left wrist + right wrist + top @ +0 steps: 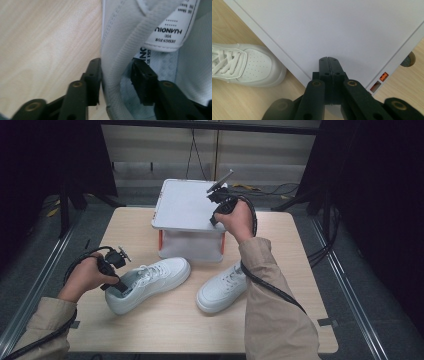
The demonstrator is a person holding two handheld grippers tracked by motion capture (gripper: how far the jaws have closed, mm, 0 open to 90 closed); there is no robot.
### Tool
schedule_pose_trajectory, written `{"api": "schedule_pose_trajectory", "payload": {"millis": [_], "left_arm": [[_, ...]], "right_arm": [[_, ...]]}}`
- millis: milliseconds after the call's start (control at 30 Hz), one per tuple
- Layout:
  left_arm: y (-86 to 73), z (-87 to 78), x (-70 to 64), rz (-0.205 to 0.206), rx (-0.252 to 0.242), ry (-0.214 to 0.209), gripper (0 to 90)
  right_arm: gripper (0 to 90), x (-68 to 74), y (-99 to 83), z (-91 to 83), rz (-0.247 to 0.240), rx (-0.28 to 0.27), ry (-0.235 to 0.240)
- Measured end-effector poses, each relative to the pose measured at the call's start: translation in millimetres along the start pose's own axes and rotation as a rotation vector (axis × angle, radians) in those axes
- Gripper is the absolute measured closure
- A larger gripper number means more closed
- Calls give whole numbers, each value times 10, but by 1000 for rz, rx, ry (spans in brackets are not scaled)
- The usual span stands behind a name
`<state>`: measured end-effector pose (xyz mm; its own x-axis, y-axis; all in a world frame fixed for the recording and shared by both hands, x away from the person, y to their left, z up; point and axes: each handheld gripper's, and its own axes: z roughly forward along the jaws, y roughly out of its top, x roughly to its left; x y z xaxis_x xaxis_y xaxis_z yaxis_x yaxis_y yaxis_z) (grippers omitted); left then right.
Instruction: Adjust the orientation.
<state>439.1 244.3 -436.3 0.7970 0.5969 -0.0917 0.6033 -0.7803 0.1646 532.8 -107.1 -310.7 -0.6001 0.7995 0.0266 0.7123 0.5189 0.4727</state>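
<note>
Two white sneakers lie on the wooden table. The left shoe points toward the right and away from me. My left gripper is at its heel. From close up, the left gripper holds the padded heel collar, one jaw outside the shoe and one inside, under a printed tongue label. The right shoe lies free beside my right forearm. My right gripper hovers at the front right corner of a white box lid. Its jaws are shut with nothing between them, over the lid.
The white box has orange corner pieces and stands at the table's middle back. One shoe's toe lies just beside the lid's edge. Black cables trail from both grippers. Bare tabletop lies left of the held shoe.
</note>
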Motion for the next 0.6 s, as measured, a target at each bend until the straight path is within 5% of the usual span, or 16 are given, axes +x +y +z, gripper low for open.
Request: {"api": "schedule_pose_trajectory", "payload": {"millis": [67,100,233,400,600], "left_arm": [[11,-19,-8,-4,28,16,781],[20,-35,-38,-38,47,4,785],[-14,-119,-75,-65,21,-23,801],[-40,-341,-95,-44,-48,-20,823],[20,-486,-136,-36,-62,-3,821]], "right_arm": [[900,-2,3,1,-3,1,-2],[900,8,7,2,-6,3,-6],[900,8,9,1,-8,5,-7],[900,7,7,1,-4,4,-6],[900,15,3,0,-4,2,-12]]}}
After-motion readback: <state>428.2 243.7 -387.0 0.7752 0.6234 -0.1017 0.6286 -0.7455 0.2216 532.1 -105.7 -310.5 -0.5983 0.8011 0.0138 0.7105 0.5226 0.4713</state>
